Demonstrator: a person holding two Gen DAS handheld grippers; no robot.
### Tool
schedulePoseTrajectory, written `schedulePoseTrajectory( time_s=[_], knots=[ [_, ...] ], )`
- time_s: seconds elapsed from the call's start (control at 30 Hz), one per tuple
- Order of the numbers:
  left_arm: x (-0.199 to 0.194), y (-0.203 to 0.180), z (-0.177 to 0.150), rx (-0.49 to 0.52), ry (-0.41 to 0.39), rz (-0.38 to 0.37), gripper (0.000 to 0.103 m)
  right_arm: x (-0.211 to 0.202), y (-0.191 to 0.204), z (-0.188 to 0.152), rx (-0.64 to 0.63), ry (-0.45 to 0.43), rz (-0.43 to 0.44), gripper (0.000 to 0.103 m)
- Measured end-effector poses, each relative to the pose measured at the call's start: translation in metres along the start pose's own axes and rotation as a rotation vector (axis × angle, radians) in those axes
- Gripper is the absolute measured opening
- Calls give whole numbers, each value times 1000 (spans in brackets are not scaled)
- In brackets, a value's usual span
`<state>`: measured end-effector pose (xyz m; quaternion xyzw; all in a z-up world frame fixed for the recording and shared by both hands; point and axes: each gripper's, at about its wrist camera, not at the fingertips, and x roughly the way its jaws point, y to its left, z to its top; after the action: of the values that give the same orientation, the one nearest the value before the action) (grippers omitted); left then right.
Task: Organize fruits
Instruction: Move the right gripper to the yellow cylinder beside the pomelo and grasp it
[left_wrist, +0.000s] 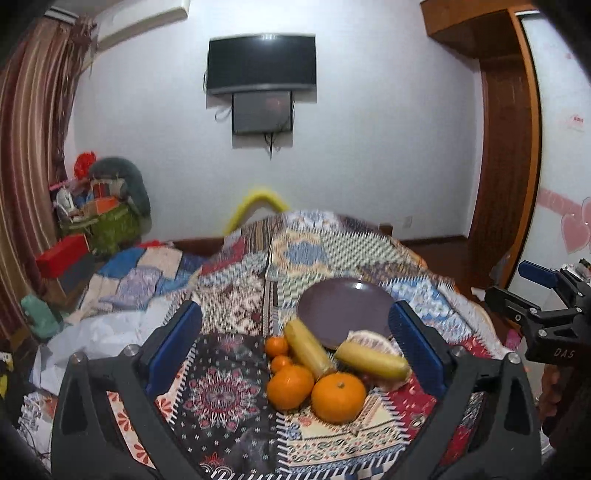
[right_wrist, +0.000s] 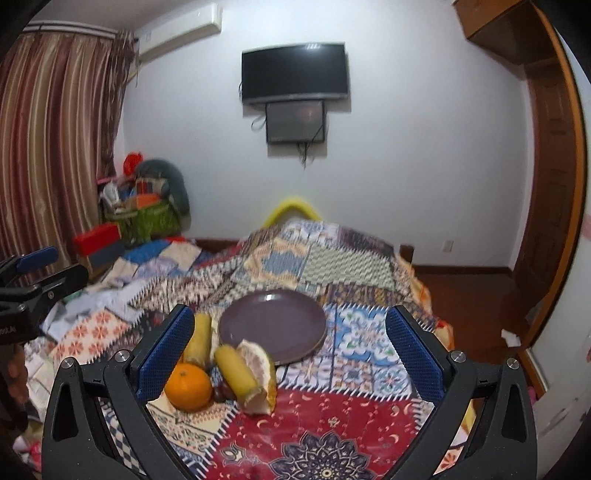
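A pile of fruit lies on the patterned cloth in front of an empty purple plate. It holds two big oranges, two small mandarins, two banana pieces and a peeled pomelo piece. My left gripper is open, hovering above and short of the fruit, nothing between its blue pads. My right gripper is open too and empty, with the plate ahead and one orange beside its left finger.
The cloth-covered table drops off to wooden floor on the right. Folded fabrics and boxes pile up at left near the curtain. Dark grapes lie among the fruit. Each gripper shows at the edge of the other's view.
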<state>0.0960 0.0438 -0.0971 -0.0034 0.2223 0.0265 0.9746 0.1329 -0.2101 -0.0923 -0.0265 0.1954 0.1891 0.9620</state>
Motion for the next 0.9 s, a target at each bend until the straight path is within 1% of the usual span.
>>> schedulePoseTrajectory(
  time_s=[0.07,0.1,0.17,0.27,0.33,0.37,0.4,0.47,0.53,0.63,0.9],
  knots=[
    [13,4,-6,-1,41,17,94,12,-1,-5,5,47,10,103],
    [20,7,-10,-2,60,22,93,17,-1,-8,4,62,22,103],
    [35,13,-17,-12,102,16,92,27,1,-11,-3,92,38,103],
    [50,17,-27,-29,166,-8,83,42,6,-18,-29,135,64,102],
    [64,20,-35,-33,217,-11,77,53,10,-22,-43,160,85,97],
    [70,21,-38,-30,239,-7,73,59,12,-25,-47,176,102,95],
    [75,22,-42,-29,257,-1,71,64,13,-27,-49,196,121,91],
    [84,24,-49,-46,292,-6,71,76,15,-34,-35,247,156,89],
    [92,29,-55,-73,321,-12,71,86,17,-40,-28,274,172,84],
    [103,34,-62,-113,362,-29,70,99,21,-48,-26,315,194,79],
    [122,38,-70,-141,413,-44,70,126,24,-59,-45,386,232,69]
  ],
)
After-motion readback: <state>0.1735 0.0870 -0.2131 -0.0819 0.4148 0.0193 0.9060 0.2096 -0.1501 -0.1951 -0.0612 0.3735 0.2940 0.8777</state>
